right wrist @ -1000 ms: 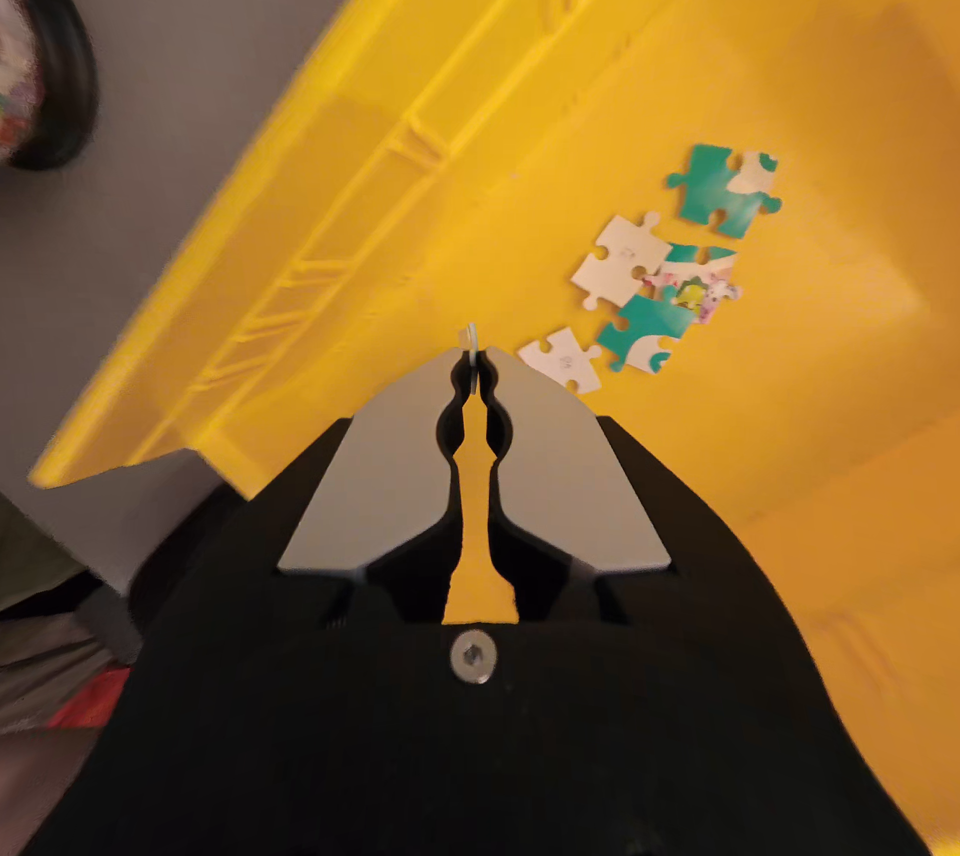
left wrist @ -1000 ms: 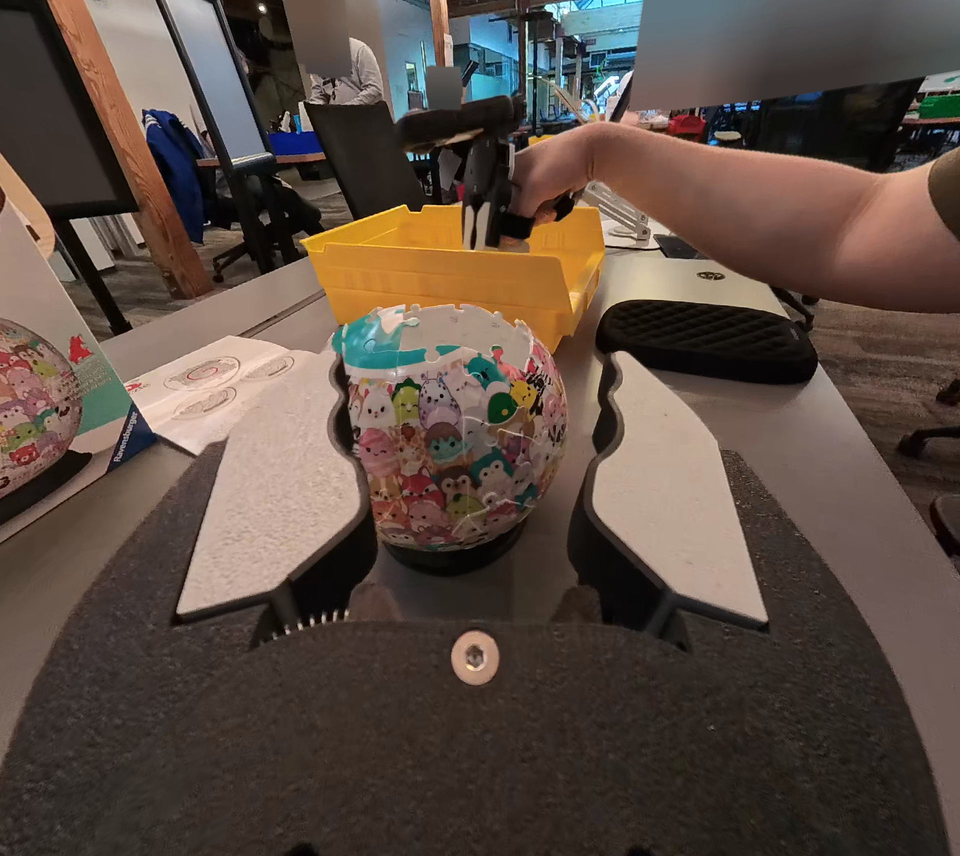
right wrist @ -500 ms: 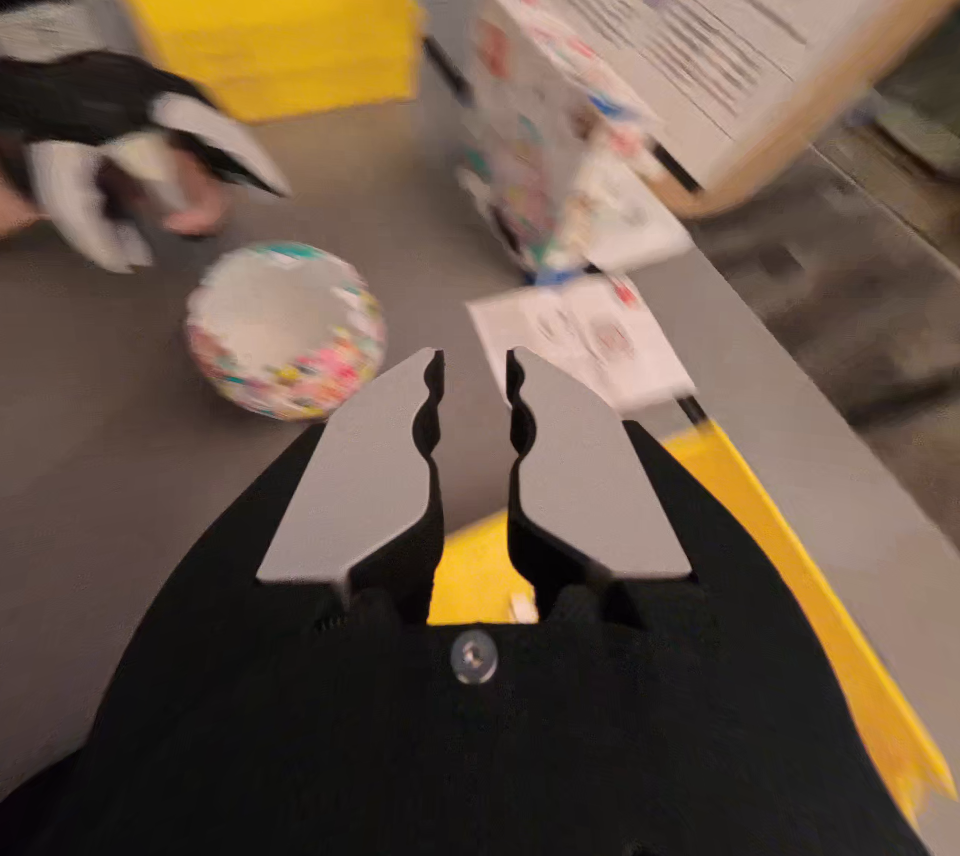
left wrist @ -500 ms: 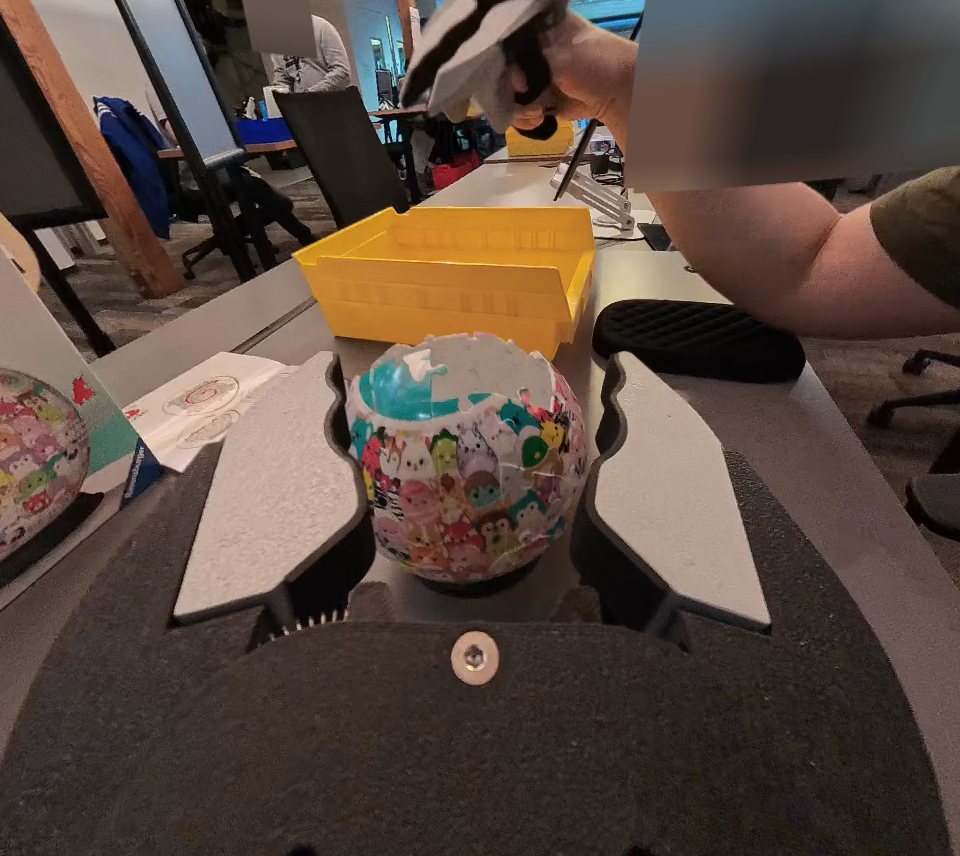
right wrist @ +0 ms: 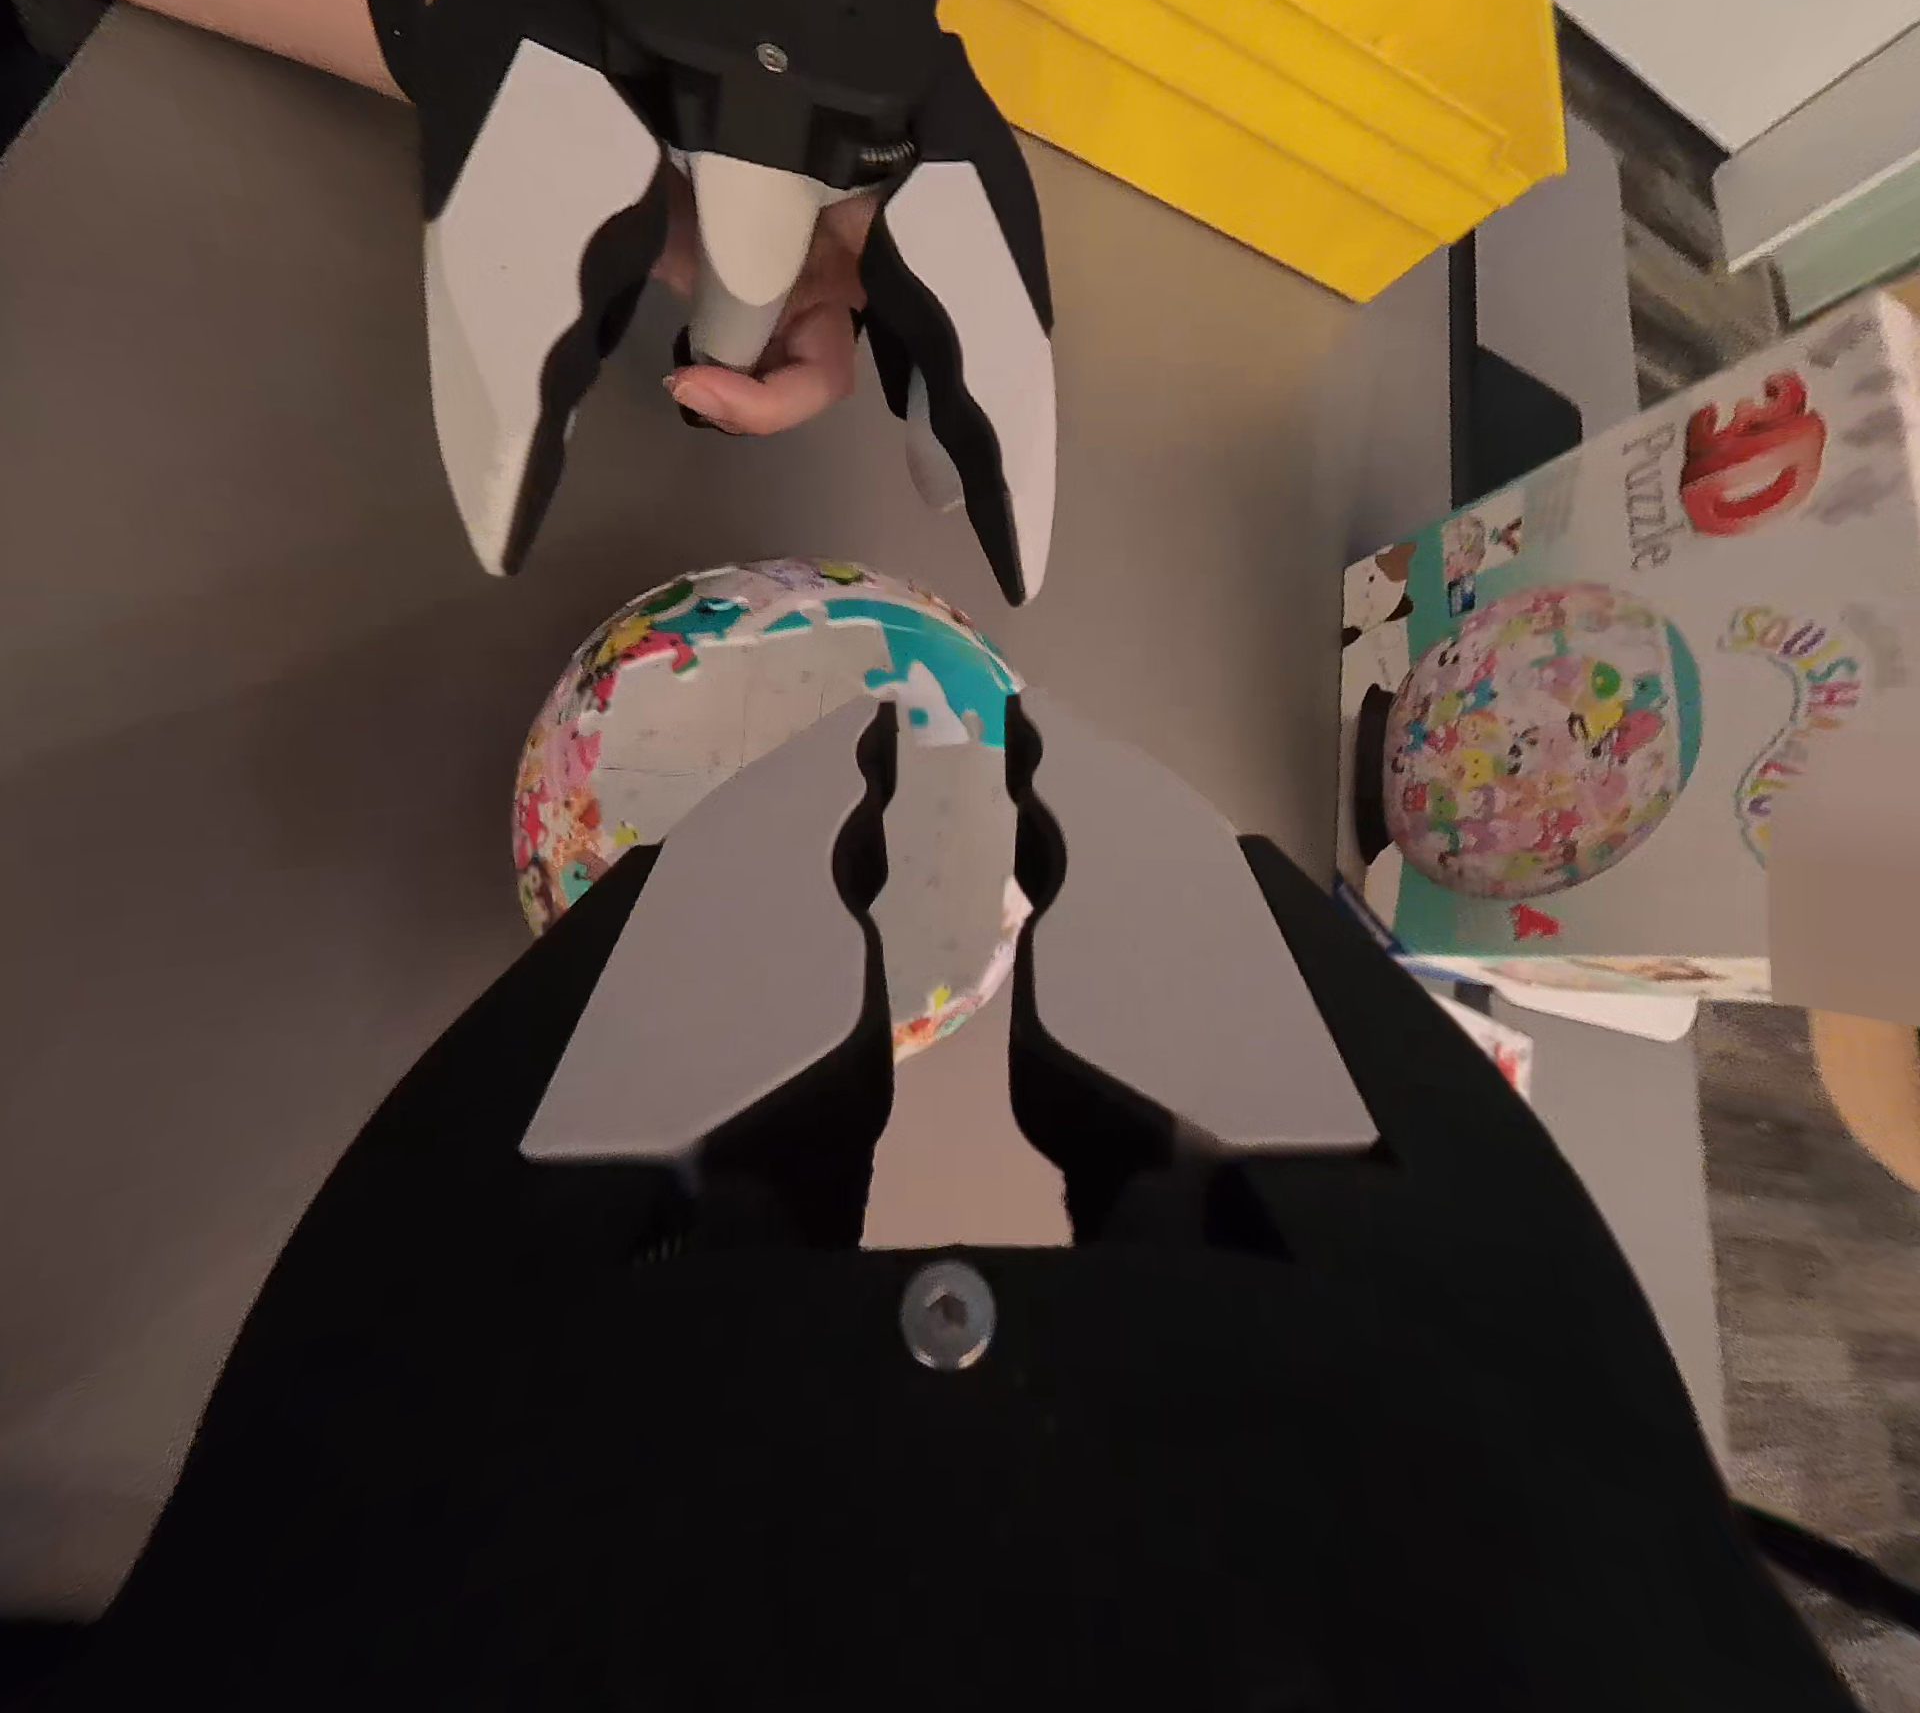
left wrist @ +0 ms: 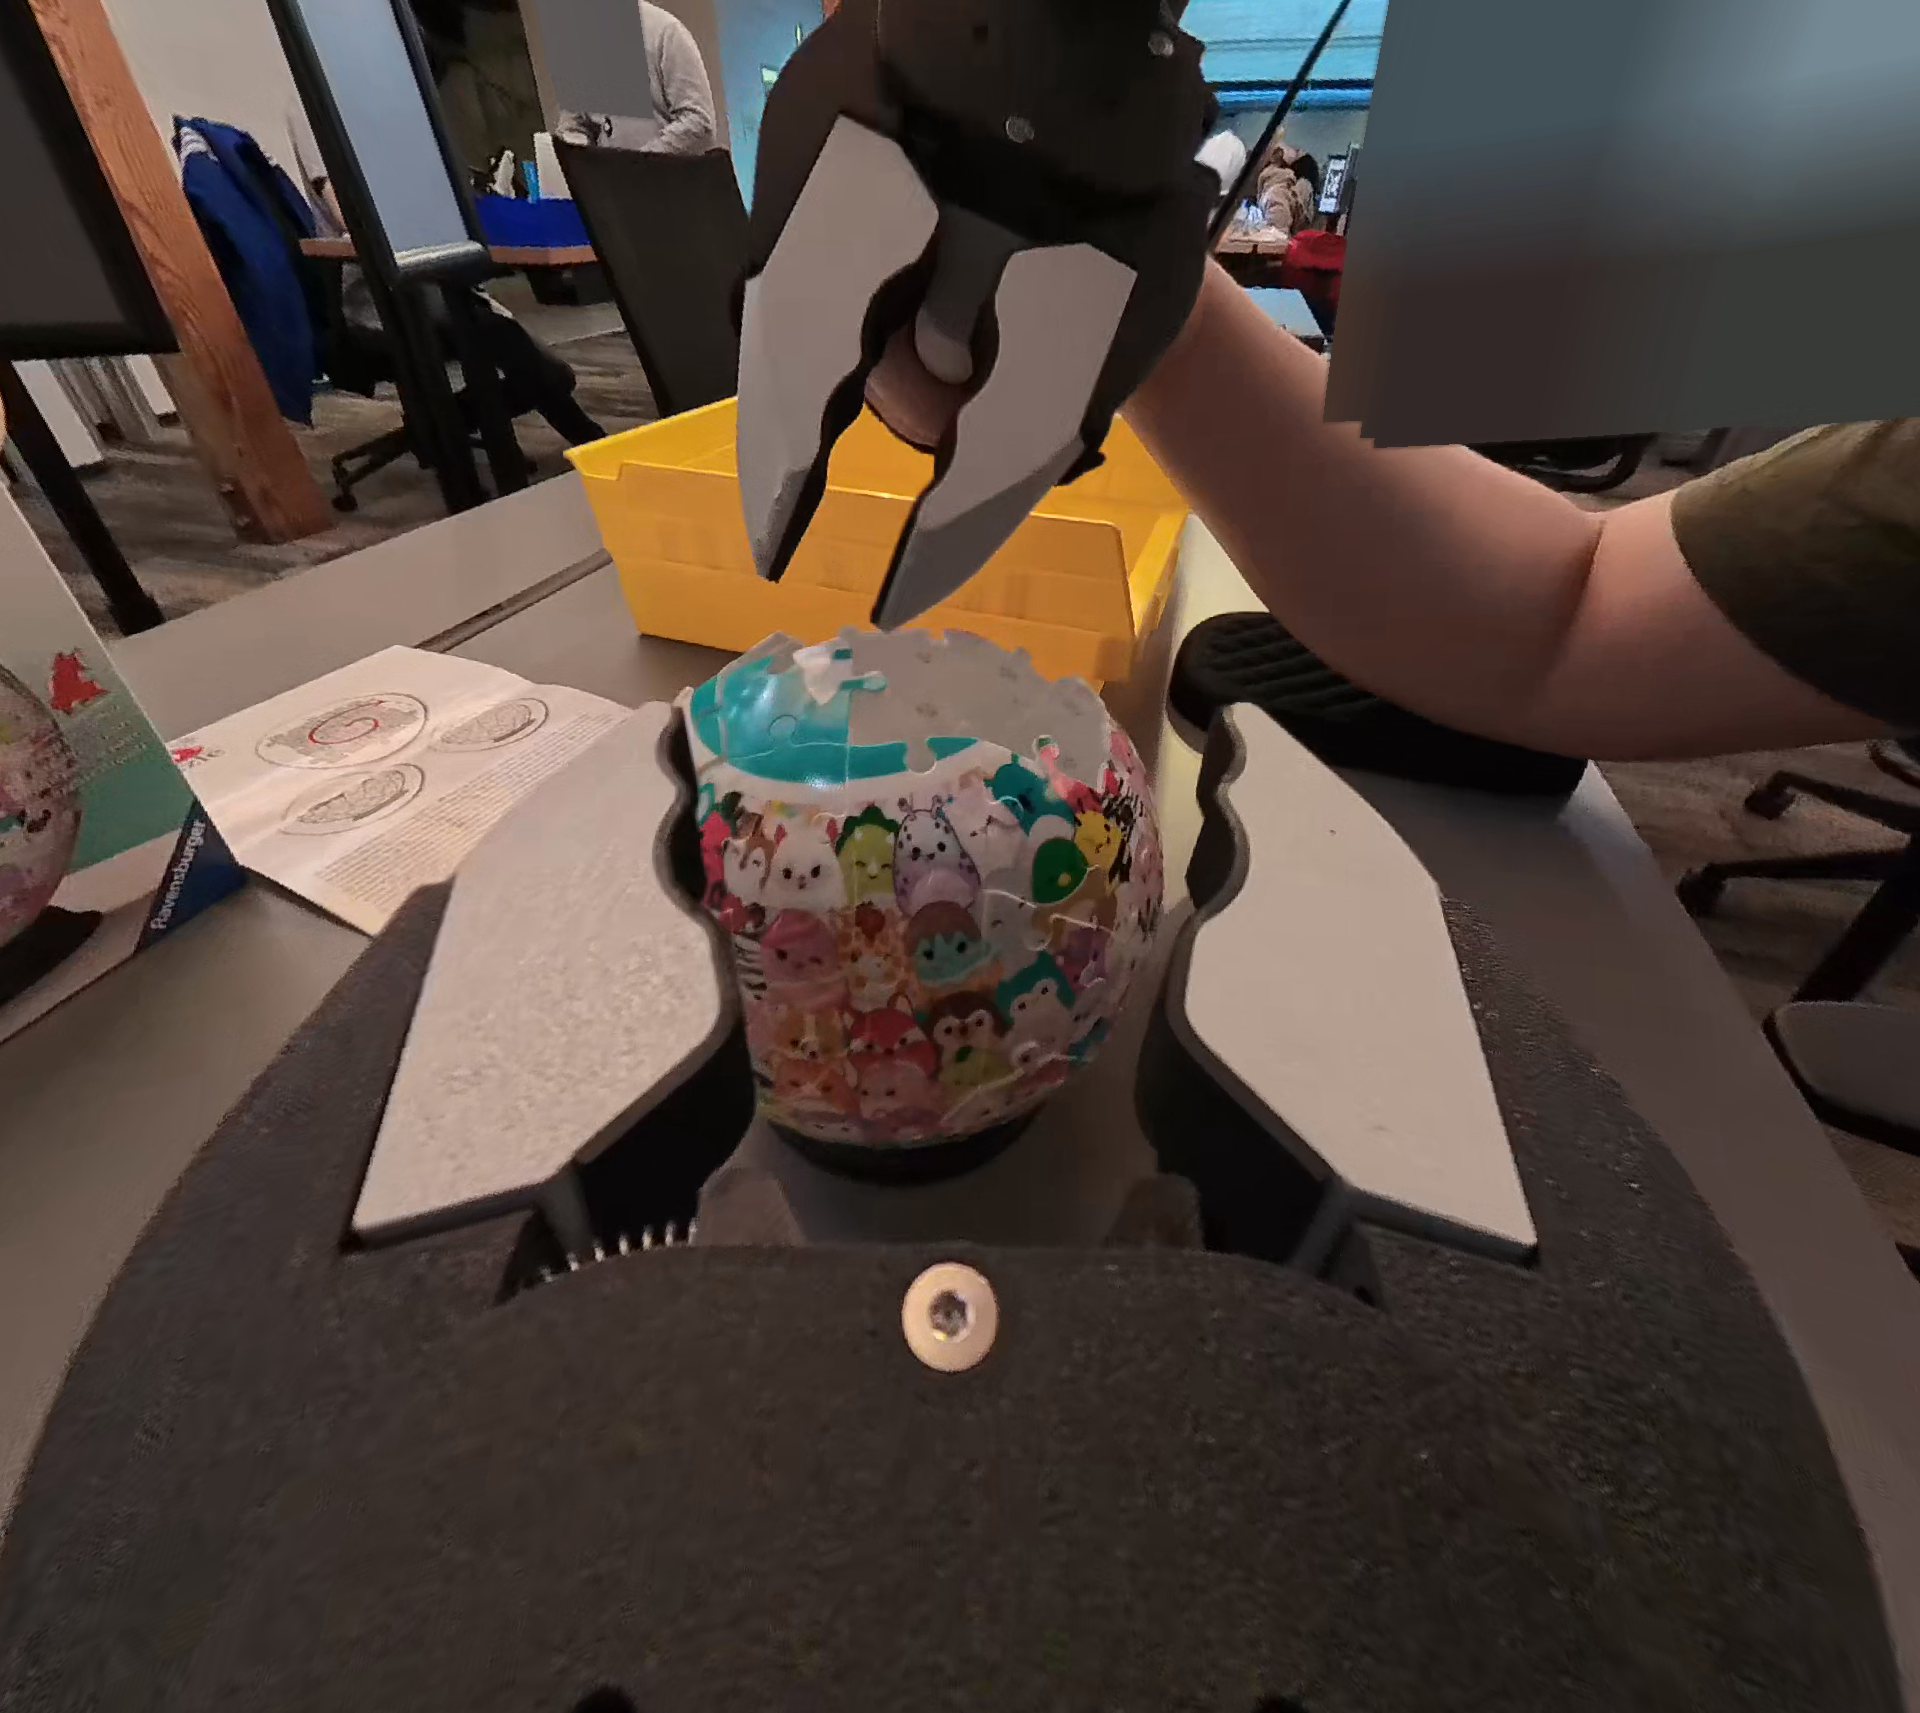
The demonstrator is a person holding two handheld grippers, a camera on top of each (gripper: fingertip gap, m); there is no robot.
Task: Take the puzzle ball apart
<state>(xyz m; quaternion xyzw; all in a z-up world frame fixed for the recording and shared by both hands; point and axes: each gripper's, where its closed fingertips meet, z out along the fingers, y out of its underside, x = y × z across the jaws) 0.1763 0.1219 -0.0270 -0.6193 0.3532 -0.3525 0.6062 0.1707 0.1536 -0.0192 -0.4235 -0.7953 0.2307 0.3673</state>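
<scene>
The puzzle ball [left wrist: 925,925] stands on a black base on the grey table. Its top is gone, so the white inside and a jagged rim with teal pieces show. My left gripper [left wrist: 940,728] is open, with one finger on each side of the ball; the left finger is at the ball's side. My right gripper [left wrist: 831,593] hangs point-down just above the rim, slightly open and empty. In the right wrist view my right gripper [right wrist: 948,707] is over the teal rim of the ball [right wrist: 727,728], facing the open left gripper [right wrist: 756,583].
A yellow bin [left wrist: 727,520] stands behind the ball; it also shows in the right wrist view [right wrist: 1247,53]. The puzzle box [right wrist: 1621,728] and an instruction sheet [left wrist: 395,780] lie to the left. A black wrist rest [left wrist: 1351,707] lies to the right, near the table edge. Left and right tips are no more than a few centimetres apart.
My right gripper was shut on a piece over the yellow bin, opened, and swung back down above the ball's rim. My left gripper has moved closer around the ball.
</scene>
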